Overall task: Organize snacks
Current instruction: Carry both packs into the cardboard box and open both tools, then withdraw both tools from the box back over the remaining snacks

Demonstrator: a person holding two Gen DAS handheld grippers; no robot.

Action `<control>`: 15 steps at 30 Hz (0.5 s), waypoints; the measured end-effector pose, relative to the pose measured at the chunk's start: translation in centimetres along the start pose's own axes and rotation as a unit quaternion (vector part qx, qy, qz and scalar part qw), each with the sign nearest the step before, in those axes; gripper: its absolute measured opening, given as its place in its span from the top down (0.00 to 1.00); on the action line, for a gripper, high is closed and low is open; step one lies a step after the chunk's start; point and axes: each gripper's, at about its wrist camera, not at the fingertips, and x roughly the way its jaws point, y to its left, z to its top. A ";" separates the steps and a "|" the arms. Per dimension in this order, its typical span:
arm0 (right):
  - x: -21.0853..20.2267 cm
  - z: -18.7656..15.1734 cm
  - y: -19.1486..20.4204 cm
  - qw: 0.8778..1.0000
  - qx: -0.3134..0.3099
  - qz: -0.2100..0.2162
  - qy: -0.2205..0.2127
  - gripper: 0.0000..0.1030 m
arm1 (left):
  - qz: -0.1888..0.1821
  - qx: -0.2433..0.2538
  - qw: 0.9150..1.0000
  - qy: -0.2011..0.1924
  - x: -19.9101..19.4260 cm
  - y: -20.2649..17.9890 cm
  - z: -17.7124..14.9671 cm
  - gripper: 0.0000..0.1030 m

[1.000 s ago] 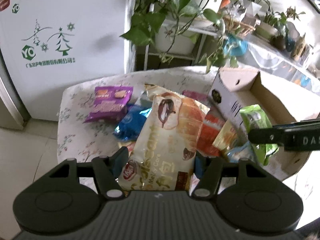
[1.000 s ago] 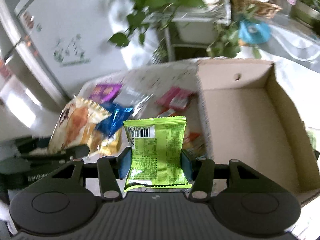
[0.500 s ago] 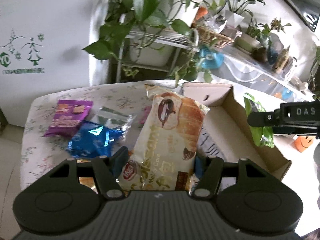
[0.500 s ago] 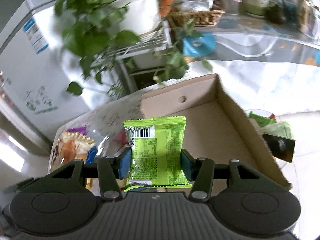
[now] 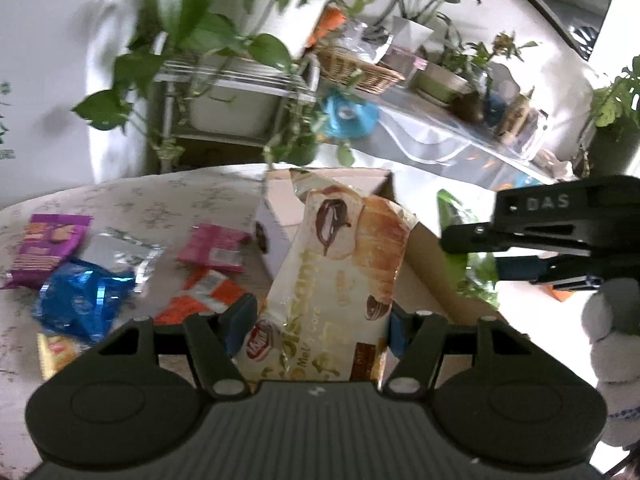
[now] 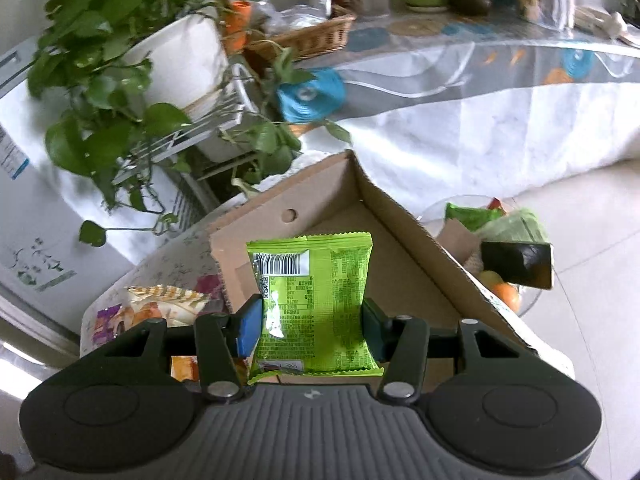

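My left gripper clamps the croissant pack, right gripper pinches the green packet; both held over the box w/ room to drop in.

On my left wrist view, the croissant packet shows part of its name, "oissant", with "Melty Core" under it; the red oval logo near its bottom is too blurred for me to read. The black gripper arm at the right carries "DAS". On my right wrist view, the green snack packet has a barcode and small print I cannot read.
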 end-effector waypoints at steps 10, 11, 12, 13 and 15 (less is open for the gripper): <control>0.0 0.2 -1.6 0.999 0.046 -0.022 0.000 0.43 | -0.023 0.010 1.000 0.016 2.9 -3.4 -0.3 0.38; 0.0 0.2 -1.7 0.998 0.049 -0.026 0.001 0.43 | -0.025 0.012 0.999 0.017 3.3 -3.6 -0.4 0.38; 0.1 0.3 -1.9 0.998 0.054 -0.030 0.001 0.42 | -0.025 0.014 0.999 0.018 3.5 -3.9 -0.5 0.35; 0.2 0.3 -2.1 0.998 0.059 -0.035 0.002 0.41 | -0.026 0.017 0.999 0.019 3.8 -4.3 -0.6 0.27; 0.2 0.4 -2.4 0.997 0.068 -0.038 0.001 0.38 | -0.027 0.018 0.999 0.019 3.8 -4.6 -0.8 0.17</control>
